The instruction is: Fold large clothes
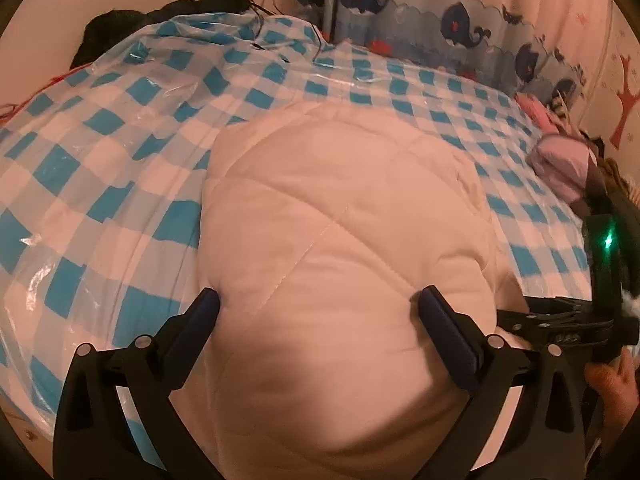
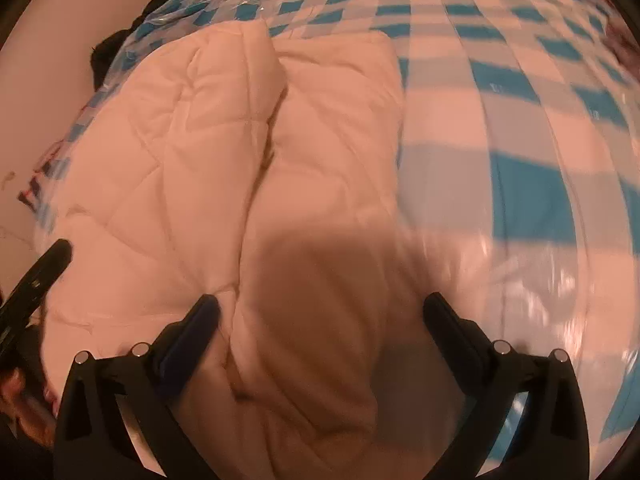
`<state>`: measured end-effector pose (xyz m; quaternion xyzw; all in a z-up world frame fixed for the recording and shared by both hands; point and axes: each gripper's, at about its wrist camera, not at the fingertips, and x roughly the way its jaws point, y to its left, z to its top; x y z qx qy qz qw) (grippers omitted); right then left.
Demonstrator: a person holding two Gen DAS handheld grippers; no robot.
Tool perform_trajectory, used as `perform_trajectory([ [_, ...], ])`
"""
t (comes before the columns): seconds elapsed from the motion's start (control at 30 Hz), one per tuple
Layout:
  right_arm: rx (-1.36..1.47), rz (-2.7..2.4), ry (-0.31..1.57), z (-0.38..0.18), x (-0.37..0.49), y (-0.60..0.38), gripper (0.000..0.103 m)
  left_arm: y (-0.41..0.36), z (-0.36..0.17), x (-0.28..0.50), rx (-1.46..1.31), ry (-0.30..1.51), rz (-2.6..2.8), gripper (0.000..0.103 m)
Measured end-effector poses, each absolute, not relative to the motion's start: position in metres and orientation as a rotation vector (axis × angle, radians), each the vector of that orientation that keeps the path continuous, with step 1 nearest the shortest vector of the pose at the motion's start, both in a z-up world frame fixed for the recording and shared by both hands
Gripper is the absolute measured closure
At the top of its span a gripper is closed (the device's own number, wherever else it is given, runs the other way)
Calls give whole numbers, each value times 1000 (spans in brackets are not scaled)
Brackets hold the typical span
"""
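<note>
The left tool (image 1: 318, 304) has a black frame, silver round rivets and dark blue pads (image 1: 448, 332). The right tool (image 2: 320, 312) looks the same. A green light (image 1: 608, 240) glows on its body beside bare skin (image 1: 612, 380).

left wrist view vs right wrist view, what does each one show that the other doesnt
Only the left wrist view shows the whale-print curtain, the pink items at the far right of the bed, and the other gripper's green light.

Only the right wrist view shows the quilted garment's two folded halves with a crease between them, its own open right gripper, and the tip of the left gripper at the left edge.

Both show the pale quilted garment lying on the blue checked plastic cover, with open jaws.
</note>
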<state>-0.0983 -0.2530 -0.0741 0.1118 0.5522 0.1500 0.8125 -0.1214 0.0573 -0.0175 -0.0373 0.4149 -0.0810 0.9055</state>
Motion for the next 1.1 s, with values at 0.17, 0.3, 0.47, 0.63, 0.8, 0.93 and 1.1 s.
perform_trajectory([
  [0.17, 146, 274, 1137, -71, -58, -235, 5, 56, -20, -97, -95, 853, -106, 8],
  [0.3, 194, 285, 1161, -70, -63, -247, 5, 57, -22, -96, -78, 862, -115, 8],
  [0.47, 242, 289, 979, -25, -106, -260, 5, 64, -25, -99, -100, 855, -113, 8],
  [0.63, 146, 319, 1088, -69, -101, -242, 5, 51, -26, -103, -28, 849, -99, 8],
  [0.8, 162, 296, 1119, -67, -95, -245, 5, 49, -26, -103, -14, 841, -79, 7],
  [0.93, 200, 289, 982, -17, -102, -245, 5, 55, -27, -103, -36, 839, -83, 7],
  [1.1, 206, 314, 914, 19, -34, -219, 5, 54, -28, -104, -32, 828, -81, 7],
])
